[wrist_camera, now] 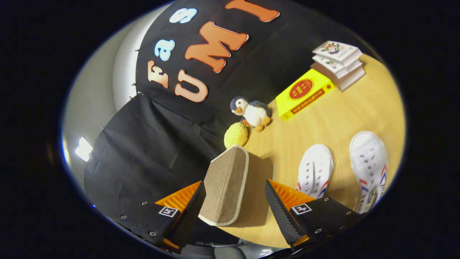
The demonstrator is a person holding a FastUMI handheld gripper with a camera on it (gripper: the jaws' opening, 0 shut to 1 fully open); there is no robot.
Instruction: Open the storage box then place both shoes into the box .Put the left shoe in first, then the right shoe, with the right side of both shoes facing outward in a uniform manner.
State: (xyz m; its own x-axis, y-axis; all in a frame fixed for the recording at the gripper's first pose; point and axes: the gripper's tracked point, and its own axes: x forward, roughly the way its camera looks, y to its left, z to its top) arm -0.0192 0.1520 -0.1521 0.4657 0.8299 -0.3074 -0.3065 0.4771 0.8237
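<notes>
A tan fabric storage box (pixel 226 187) with pale piping stands on the wooden table (pixel 323 118), its lid down. My gripper (pixel 235 192) is open, its two fingers set either side of the box's near end without pressing on it. Two white shoes with red and blue side stripes lie on the table to the right of the box: one shoe (pixel 315 171) just beyond the right finger, the other shoe (pixel 370 167) further right. Both point away from me.
Beyond the box sit a yellow round object (pixel 236 135) and a plush penguin (pixel 251 112). Further back lie a yellow flat box (pixel 303 93) and a stack of white books (pixel 337 63). The black cloth wall rises to the left.
</notes>
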